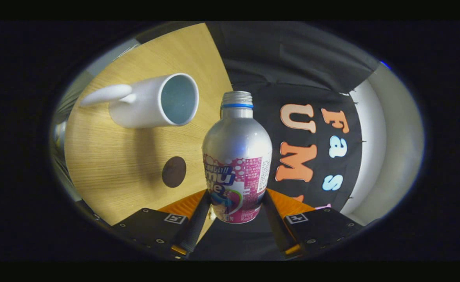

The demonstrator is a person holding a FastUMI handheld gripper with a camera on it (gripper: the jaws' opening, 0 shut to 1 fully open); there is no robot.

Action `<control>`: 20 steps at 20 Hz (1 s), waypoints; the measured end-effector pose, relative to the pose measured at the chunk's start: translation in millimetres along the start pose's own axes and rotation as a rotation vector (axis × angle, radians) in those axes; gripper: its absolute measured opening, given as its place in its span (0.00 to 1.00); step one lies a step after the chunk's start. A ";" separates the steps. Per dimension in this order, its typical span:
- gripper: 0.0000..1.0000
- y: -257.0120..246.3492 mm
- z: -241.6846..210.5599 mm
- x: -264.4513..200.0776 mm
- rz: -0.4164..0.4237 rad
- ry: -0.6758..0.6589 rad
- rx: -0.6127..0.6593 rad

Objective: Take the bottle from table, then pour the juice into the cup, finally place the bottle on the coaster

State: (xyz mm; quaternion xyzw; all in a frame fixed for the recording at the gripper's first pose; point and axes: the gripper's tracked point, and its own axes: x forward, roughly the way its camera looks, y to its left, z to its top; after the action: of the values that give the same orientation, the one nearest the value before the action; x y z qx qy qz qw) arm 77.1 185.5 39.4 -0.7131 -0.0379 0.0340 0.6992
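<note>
Bottle [237,164], uncapped, is gripped between the closed jaws and lifted clear of the bench [108,172], tipping toward the white cup [153,102]. No juice is visibly flowing; pouring appears about to begin, with placement on the dark coaster [174,171] left.

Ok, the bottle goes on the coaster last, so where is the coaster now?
In the gripper view the dark round coaster lies on the wooden table, left of the bottle clamped in the tool, below the white cup.
</note>
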 end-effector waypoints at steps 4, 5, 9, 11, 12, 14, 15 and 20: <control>0.77 16.8 -11.5 -0.5 0.008 0.020 0.282; 0.77 21.4 -12.8 0.3 0.013 0.029 0.348; 0.77 31.9 -18.0 -1.2 -0.009 0.050 0.598; 0.77 38.8 -17.7 1.4 0.005 0.052 0.730; 0.77 41.3 -18.3 1.7 0.015 0.060 0.797; 0.77 45.7 -16.7 -0.5 0.029 0.051 0.920; 0.77 47.8 -12.7 1.0 0.040 0.046 0.967; 0.77 46.9 -0.9 1.7 0.052 0.020 1.072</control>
State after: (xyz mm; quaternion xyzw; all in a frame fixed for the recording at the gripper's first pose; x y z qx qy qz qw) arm 79.1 183.9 -7.5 -0.2570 0.0093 0.0593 0.9645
